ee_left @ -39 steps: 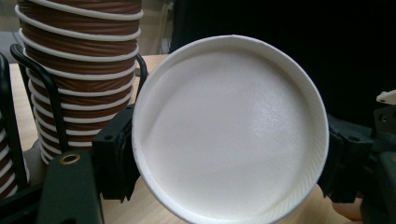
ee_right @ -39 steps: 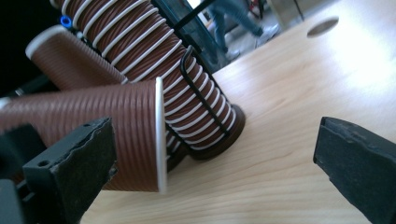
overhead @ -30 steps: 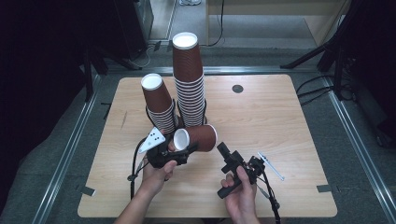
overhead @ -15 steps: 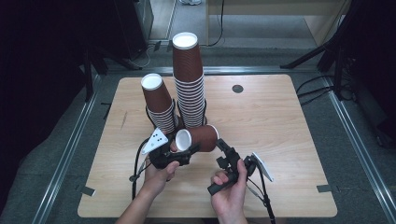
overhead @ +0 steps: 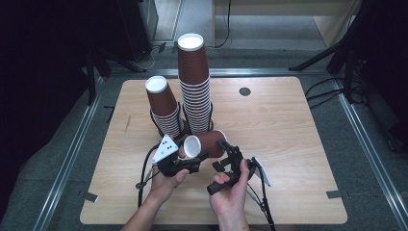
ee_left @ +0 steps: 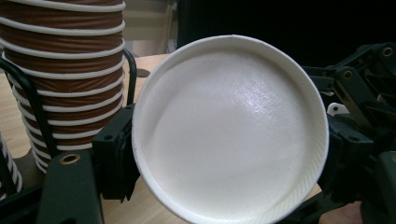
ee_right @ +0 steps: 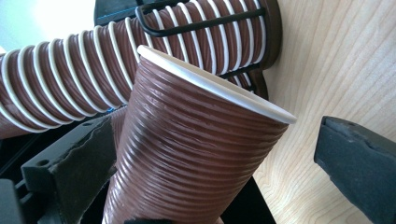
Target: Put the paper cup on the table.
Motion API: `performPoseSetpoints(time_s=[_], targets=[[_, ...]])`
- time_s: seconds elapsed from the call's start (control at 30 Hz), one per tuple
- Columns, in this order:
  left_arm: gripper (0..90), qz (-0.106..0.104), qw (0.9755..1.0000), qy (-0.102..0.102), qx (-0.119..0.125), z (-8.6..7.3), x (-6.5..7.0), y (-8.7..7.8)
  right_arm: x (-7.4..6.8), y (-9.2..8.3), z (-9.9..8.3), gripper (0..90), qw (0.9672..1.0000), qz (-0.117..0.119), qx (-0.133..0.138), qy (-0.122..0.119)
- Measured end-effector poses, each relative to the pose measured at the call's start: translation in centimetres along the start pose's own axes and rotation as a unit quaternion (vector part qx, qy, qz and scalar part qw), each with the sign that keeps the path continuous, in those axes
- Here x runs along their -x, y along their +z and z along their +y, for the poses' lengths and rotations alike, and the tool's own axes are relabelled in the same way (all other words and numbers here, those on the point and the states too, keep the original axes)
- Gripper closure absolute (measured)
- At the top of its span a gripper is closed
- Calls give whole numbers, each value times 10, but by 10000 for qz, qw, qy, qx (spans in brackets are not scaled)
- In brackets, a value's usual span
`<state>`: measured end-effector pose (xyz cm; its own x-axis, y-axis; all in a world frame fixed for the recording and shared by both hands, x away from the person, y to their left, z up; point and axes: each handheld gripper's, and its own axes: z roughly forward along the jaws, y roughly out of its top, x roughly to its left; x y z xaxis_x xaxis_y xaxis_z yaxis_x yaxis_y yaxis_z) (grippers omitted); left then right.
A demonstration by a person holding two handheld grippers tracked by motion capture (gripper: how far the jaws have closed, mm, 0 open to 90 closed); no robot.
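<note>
Two cup stacks [overhead: 195, 86] stand behind the sideways cup [overhead: 204, 144] (mid-table [overhead: 298, 125]).

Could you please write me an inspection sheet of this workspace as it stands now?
Surface: light wooden table, with a dark round spot near the far edge.
Job's things: two stacks of brown ribbed paper cups in a black wire holder, tall stack upright, short stack leaning left; single cup on its side, white base toward the person.
Clutter: nothing seen.
Grippers: left gripper holds the single cup near its base; right gripper open, one jaw beside the cup, the other apart from it.
Cables: black cables trail off the near edge.
Surroundings: grey floor, metal rails, dark stands.
</note>
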<state>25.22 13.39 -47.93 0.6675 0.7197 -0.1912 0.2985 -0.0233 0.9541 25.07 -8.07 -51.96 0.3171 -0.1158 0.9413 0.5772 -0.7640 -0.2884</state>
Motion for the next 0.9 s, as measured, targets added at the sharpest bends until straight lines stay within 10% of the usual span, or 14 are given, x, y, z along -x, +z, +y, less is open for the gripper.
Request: performPoseSetpoints(time_s=[0.9], targets=[[212,19,9998,8,-177,-4,1,2,3,26,-2,62,9994,214,-61,274]])
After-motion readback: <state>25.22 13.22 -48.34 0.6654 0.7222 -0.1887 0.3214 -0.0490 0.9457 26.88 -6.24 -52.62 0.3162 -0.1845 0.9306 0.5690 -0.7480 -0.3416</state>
